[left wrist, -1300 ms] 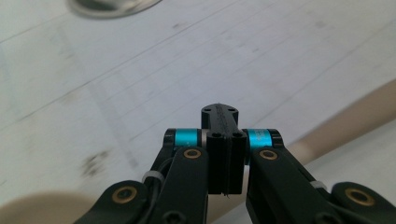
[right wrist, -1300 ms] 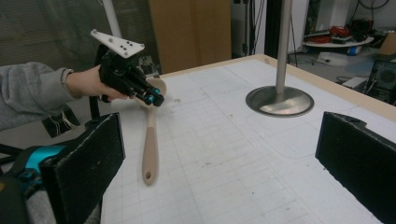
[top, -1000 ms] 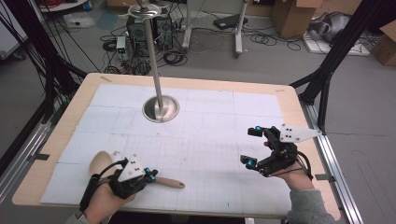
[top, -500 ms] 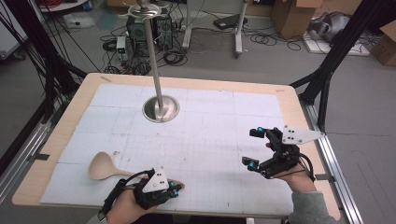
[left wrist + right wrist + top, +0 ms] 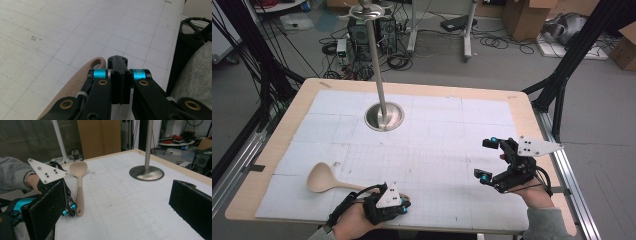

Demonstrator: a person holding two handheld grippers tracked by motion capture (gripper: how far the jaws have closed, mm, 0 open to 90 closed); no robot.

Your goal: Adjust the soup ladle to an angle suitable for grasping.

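High view — left gripper (image 5: 404,206), fingers clenched empty, lying beside spoon (image 5: 329,180) handle; right gripper (image 5: 488,159) gaping — risking nudging it off bench (image 5: 277,145).

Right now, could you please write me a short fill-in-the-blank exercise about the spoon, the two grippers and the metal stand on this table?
1. The left gripper has its jaws ____, beside the spoon's handle end.
2. The right gripper has its jaws wide ____, with nothing between them.
3. The spoon lies flat, its bowl pointing toward the table's ____ edge in the high view.
4. The metal stand has a ____ base.

Missing words: shut; open; left; round
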